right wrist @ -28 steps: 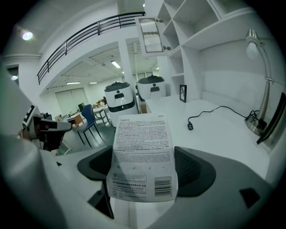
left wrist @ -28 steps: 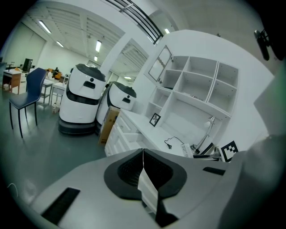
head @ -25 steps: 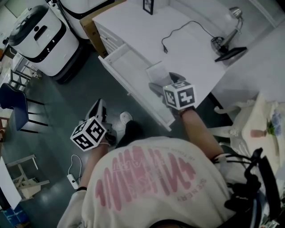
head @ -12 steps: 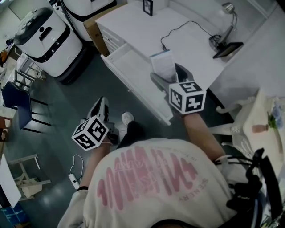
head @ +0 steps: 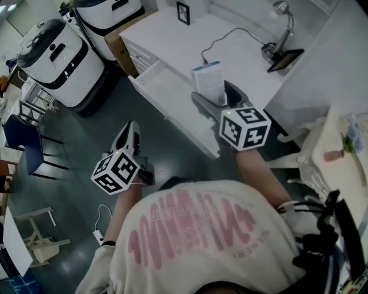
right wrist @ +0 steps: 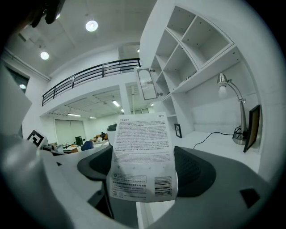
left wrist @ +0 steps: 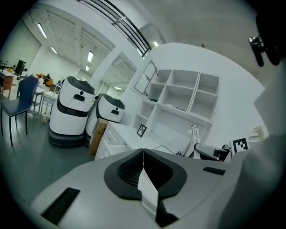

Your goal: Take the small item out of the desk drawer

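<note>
A small white box (head: 207,84) printed with text, blue along its top edge, is held upright above the front edge of the white desk (head: 172,40), with my right gripper (head: 215,96) shut on it. The right gripper view shows the box (right wrist: 142,147) filling the gap between the two dark pads of that gripper (right wrist: 144,172). The desk drawer (head: 164,95) stands pulled out, below and to the left of the box. My left gripper (head: 127,139) hangs over the dark floor left of the drawer. Its jaws meet with nothing between them (left wrist: 143,172).
On the desk top are a lamp (head: 280,34), a black cable (head: 230,39) and a small picture frame (head: 183,12). Two white robots (head: 54,54) and a cardboard box (head: 122,35) stand left of the desk. A blue chair (head: 20,143) is at far left, a white chair (head: 307,158) at right.
My right gripper has risen out of the drawer with the white box and now holds it higher, over the desk's front edge. The left gripper has barely moved.
</note>
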`<state>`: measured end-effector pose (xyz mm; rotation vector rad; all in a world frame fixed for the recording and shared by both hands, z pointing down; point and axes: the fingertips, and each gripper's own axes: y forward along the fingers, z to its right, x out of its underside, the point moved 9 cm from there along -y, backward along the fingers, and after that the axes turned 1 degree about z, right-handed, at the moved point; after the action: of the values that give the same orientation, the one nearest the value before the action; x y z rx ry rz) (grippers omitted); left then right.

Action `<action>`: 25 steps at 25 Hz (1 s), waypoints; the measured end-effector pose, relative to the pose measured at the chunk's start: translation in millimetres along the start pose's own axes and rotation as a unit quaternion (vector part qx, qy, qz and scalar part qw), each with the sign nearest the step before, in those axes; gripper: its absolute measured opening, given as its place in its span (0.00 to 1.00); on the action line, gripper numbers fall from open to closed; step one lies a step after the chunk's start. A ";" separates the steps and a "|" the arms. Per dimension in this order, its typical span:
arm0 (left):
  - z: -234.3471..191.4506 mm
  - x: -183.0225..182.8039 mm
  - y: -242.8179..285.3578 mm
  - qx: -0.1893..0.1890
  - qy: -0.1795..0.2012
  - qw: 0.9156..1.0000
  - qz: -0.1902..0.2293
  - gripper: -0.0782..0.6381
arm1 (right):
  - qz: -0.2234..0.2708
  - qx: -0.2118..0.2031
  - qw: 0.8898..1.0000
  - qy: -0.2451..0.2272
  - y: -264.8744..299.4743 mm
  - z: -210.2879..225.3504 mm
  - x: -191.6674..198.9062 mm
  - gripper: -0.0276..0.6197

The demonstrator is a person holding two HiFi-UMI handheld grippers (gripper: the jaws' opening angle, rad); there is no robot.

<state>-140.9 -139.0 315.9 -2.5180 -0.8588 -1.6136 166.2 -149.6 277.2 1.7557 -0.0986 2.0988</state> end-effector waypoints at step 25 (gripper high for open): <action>-1.5 -26.7 2.7 0.069 0.022 0.997 -0.018 0.15 | 0.019 0.071 0.996 0.041 -24.3 -16.6 -2.6 0.73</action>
<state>-149.1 -153.2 294.7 -2.3798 -0.9800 -1.5544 159.4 -123.0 266.5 1.7569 0.0420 2.2523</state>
